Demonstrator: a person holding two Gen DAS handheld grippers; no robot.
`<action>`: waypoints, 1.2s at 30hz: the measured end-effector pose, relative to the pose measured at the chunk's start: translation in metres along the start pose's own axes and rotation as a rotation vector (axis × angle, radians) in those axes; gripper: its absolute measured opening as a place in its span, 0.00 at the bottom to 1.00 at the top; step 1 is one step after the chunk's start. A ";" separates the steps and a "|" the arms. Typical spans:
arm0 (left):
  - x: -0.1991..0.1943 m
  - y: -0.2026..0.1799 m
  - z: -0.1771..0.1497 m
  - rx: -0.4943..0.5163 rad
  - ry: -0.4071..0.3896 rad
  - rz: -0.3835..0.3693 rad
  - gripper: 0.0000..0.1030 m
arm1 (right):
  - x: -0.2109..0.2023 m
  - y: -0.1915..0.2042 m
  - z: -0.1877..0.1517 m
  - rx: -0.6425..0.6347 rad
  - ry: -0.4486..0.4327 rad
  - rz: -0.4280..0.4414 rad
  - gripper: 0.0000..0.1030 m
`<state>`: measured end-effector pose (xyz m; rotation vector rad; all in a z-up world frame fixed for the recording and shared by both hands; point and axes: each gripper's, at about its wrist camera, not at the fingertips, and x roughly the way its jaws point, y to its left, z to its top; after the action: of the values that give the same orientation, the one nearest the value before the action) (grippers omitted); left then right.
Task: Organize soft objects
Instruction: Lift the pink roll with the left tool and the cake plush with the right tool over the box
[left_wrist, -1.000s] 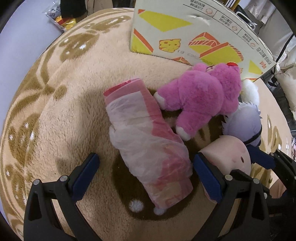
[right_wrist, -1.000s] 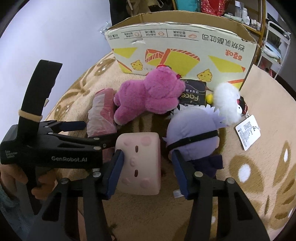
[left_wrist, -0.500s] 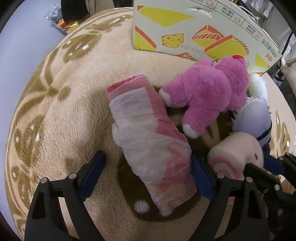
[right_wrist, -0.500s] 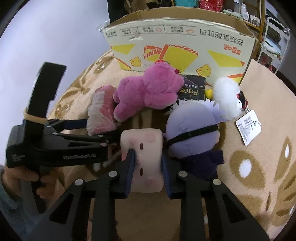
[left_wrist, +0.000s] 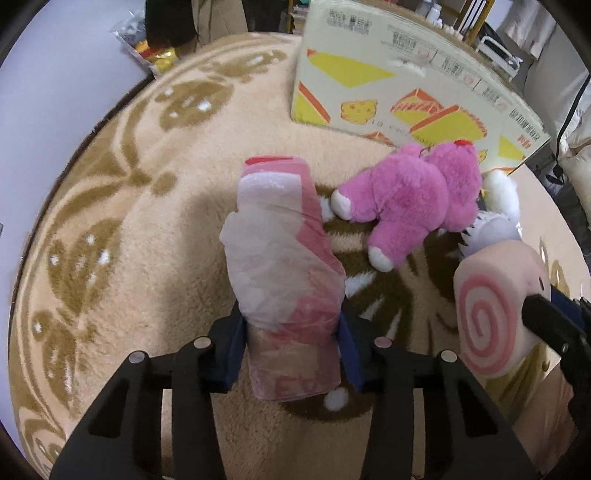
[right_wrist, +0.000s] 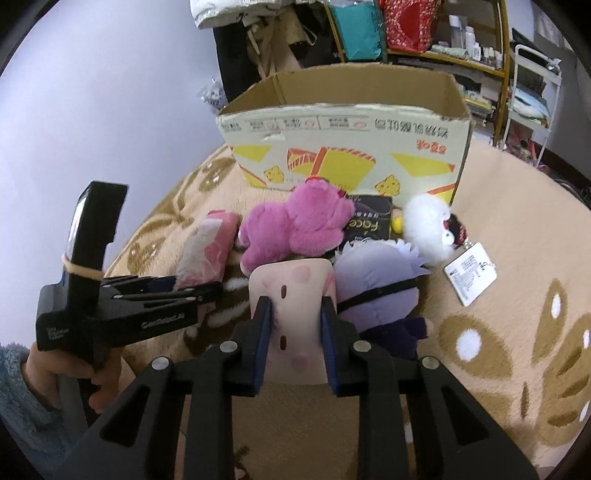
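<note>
My left gripper (left_wrist: 290, 332) is shut on a pink roll in a thin plastic bag (left_wrist: 280, 266), lifted off the rug. My right gripper (right_wrist: 293, 314) is shut on a pale pink swirl-roll cushion (right_wrist: 291, 288), also seen in the left wrist view (left_wrist: 491, 317). A magenta plush bear (right_wrist: 295, 225) lies on the rug in front of an open cardboard box (right_wrist: 347, 140). A lilac-haired plush doll (right_wrist: 376, 277) and a white fluffy plush (right_wrist: 428, 225) lie to the right of the bear.
A beige patterned rug (right_wrist: 517, 277) covers the floor. A dark packet (right_wrist: 369, 221) lies against the box. A white tag (right_wrist: 469, 273) lies right of the white plush. Shelves with clutter (right_wrist: 443, 44) stand behind the box. Snack bags (left_wrist: 155, 55) lie at the rug's far edge.
Both grippers closed: the left on the bagged pink roll, the right on the swirl cushion. Both things have been lifted off the rug.
</note>
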<state>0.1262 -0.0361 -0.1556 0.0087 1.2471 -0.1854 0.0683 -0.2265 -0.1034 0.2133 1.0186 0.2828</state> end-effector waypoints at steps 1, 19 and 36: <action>-0.006 0.000 -0.001 0.001 -0.021 0.005 0.41 | -0.004 0.001 0.000 0.000 -0.013 -0.003 0.26; -0.045 -0.013 -0.012 0.041 -0.164 -0.036 0.17 | -0.037 -0.021 0.014 0.061 -0.158 -0.077 0.26; -0.111 -0.038 -0.005 0.145 -0.453 0.010 0.17 | -0.059 -0.024 0.049 0.036 -0.284 -0.146 0.25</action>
<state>0.0823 -0.0577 -0.0488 0.0938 0.7806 -0.2536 0.0848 -0.2711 -0.0382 0.2035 0.7534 0.0972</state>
